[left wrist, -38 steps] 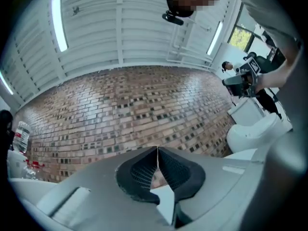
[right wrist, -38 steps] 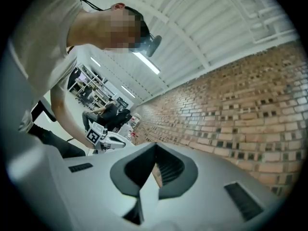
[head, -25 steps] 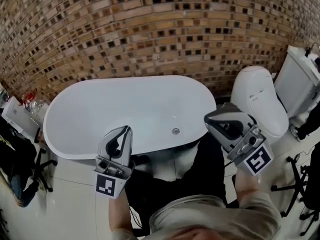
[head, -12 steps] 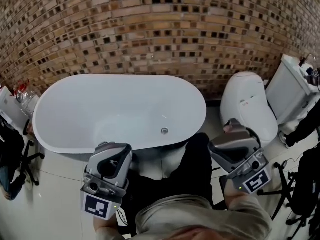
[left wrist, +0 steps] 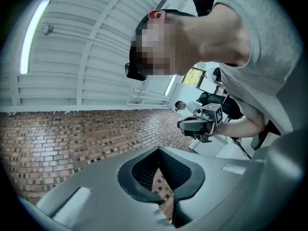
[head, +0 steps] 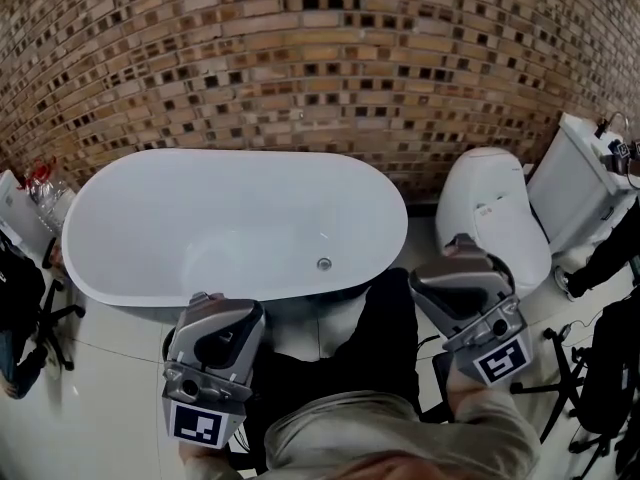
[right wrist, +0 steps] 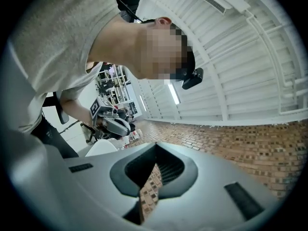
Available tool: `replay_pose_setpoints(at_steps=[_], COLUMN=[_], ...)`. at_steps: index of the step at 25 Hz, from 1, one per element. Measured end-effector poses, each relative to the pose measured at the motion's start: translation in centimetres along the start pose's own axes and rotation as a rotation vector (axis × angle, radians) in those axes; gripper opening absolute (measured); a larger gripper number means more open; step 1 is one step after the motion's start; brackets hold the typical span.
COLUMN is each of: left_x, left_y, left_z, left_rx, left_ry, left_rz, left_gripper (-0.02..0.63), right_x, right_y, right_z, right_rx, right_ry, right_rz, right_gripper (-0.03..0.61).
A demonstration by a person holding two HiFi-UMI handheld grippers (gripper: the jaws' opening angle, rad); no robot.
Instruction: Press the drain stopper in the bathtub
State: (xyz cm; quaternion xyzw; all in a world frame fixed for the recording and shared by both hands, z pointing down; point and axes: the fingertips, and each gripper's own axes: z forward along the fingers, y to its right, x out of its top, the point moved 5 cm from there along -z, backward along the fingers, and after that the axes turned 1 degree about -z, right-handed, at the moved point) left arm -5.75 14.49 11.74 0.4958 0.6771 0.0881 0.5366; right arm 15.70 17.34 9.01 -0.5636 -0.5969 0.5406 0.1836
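in the bathtub point(head: 240, 154), drain stopper point(head: 324, 264) lies well ahead of right tool point(head: 466, 256) (apart).

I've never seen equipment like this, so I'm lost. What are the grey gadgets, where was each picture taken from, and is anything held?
A person holds grey tongs in each hand: left tongs and right tongs. The head view comes from a camera on their head, looking down at a white oval bathtub with a small round metal drain stopper, a white toilet beside it and a brown brick wall behind. The other two pictures come from cameras on the tongs, tilted up at the person and ceiling. Both tongs are shut and empty, outside the tub.
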Motion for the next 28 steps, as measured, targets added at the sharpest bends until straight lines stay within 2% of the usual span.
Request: replay_pose_setpoints(at_steps=[28], left_x=[-1.0], left_y=[0.8], left_z=[0.4], left_rx=[-0.018], left_ry=[-0.025], left_rz=[0.001], left_gripper=[0.003], right_x=[-0.9], right_y=[-0.8], right_z=[0.5], right_rx=[0.025], right_ry=[-0.027], right_rz=[-0.029], right_gripper=[0.0])
